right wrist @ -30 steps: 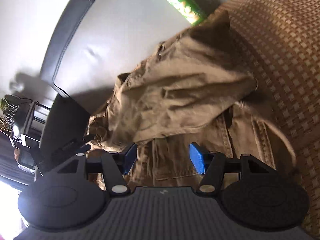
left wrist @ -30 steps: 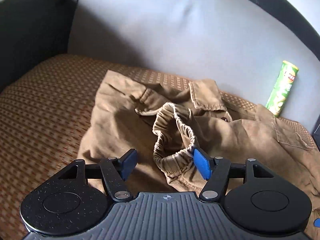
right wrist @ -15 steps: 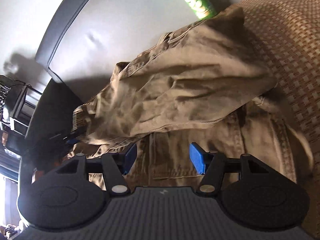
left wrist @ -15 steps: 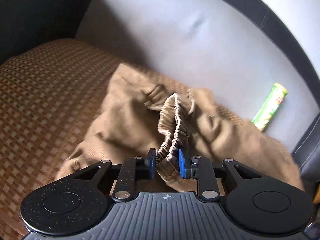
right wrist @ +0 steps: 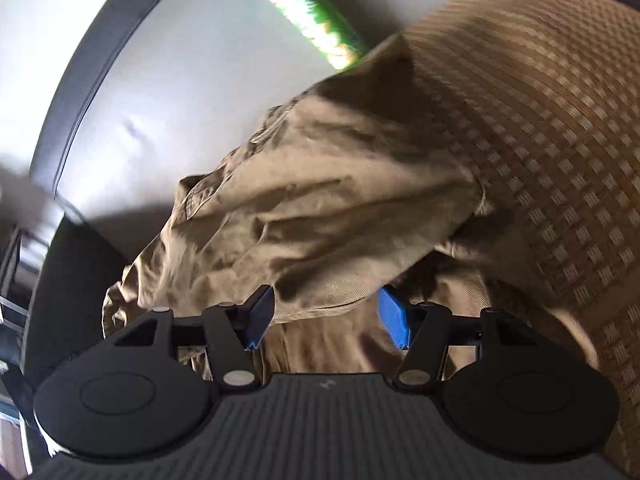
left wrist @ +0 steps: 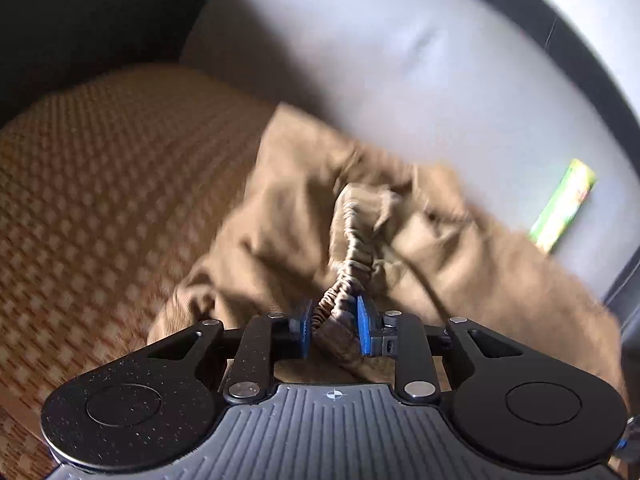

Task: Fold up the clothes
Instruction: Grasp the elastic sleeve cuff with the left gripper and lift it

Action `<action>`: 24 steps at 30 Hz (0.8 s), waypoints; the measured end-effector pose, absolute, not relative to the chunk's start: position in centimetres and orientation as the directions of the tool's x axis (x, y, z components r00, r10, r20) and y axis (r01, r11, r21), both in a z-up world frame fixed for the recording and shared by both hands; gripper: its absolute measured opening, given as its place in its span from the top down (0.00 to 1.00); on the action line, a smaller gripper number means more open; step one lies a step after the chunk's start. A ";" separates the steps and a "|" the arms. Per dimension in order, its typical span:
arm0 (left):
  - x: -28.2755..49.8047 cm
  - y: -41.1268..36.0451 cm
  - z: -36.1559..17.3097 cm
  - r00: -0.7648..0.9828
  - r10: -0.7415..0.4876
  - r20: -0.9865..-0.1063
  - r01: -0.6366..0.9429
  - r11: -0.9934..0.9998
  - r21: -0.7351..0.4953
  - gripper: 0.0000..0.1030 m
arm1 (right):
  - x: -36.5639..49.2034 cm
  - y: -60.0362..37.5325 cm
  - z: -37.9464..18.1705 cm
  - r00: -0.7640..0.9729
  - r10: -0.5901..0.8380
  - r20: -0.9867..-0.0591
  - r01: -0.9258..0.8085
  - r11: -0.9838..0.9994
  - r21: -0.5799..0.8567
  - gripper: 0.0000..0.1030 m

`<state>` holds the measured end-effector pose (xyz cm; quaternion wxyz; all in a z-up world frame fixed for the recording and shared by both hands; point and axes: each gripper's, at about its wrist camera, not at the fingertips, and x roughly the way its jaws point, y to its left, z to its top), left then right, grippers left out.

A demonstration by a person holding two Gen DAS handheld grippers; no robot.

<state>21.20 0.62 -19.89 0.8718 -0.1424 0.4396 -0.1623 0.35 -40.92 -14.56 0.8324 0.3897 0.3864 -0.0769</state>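
A crumpled tan pair of trousers (left wrist: 288,200) lies on a sofa seat covered with a woven brown mat (left wrist: 100,184). My left gripper (left wrist: 332,324) is shut on the trousers' elastic waistband (left wrist: 352,248), which stretches up and away from the blue pads. In the right wrist view the same trousers (right wrist: 328,200) lie bunched, with one layer folded over another. My right gripper (right wrist: 326,318) is open, its blue pads either side of the cloth's near edge, holding nothing.
A green crisp tube (left wrist: 564,208) leans against the grey sofa back (left wrist: 400,60); it also shows in the right wrist view (right wrist: 312,16). A dark armrest (left wrist: 80,20) stands at the left. The mat (right wrist: 560,140) extends to the right of the trousers.
My left gripper closed on the elastic waistband and has pulled it back and up. My right gripper stayed open and shifted slightly closer over the cloth.
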 end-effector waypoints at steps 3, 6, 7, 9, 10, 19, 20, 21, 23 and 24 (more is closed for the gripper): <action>20.4 1.2 -19.2 0.564 -0.433 -0.703 0.176 0.895 -0.410 0.68 | 0.2 -40.4 -14.7 0.669 0.215 -0.712 0.411 0.690 0.595 0.38; 18.9 2.4 -16.8 0.604 -0.430 -0.671 0.198 0.896 -0.397 0.52 | -0.7 -40.3 -13.6 0.679 0.247 -0.691 0.376 0.692 0.617 0.38; 18.3 2.8 -15.8 0.629 -0.412 -0.659 0.209 0.906 -0.367 0.52 | -1.1 -40.2 -12.9 0.689 0.255 -0.679 0.359 0.694 0.625 0.38; 17.4 3.2 -13.6 0.657 -0.417 -0.628 0.239 0.905 -0.352 0.53 | -1.3 -39.9 -11.2 0.720 0.247 -0.649 0.308 0.725 0.617 0.38; 17.4 2.3 -13.0 0.654 -0.436 -0.619 0.281 0.899 -0.336 0.53 | -1.3 -39.8 -10.3 0.736 0.240 -0.633 0.280 0.743 0.608 0.38; 21.9 -8.6 -15.5 0.621 -0.385 -0.683 0.464 0.883 -0.076 0.49 | 8.0 -36.3 -8.7 0.759 0.041 -0.650 0.135 0.966 0.219 0.44; 22.9 -9.4 -16.5 0.627 -0.349 -0.696 0.446 0.894 -0.046 0.49 | 9.1 -35.8 -9.5 0.754 -0.007 -0.657 0.129 0.982 0.137 0.46; 23.9 -10.1 -17.5 0.632 -0.313 -0.709 0.429 0.903 -0.017 0.49 | 10.2 -36.1 -10.4 0.745 -0.052 -0.665 0.150 0.985 0.091 0.45; 26.0 -9.4 -19.3 0.612 -0.312 -0.727 0.391 0.918 -0.065 0.73 | 12.3 -37.3 -12.5 0.716 -0.127 -0.687 0.216 0.975 0.044 0.44; 26.8 -9.0 -20.1 0.602 -0.314 -0.734 0.373 0.924 -0.090 0.76 | 13.3 -37.9 -13.5 0.699 -0.164 -0.696 0.248 0.969 0.020 0.44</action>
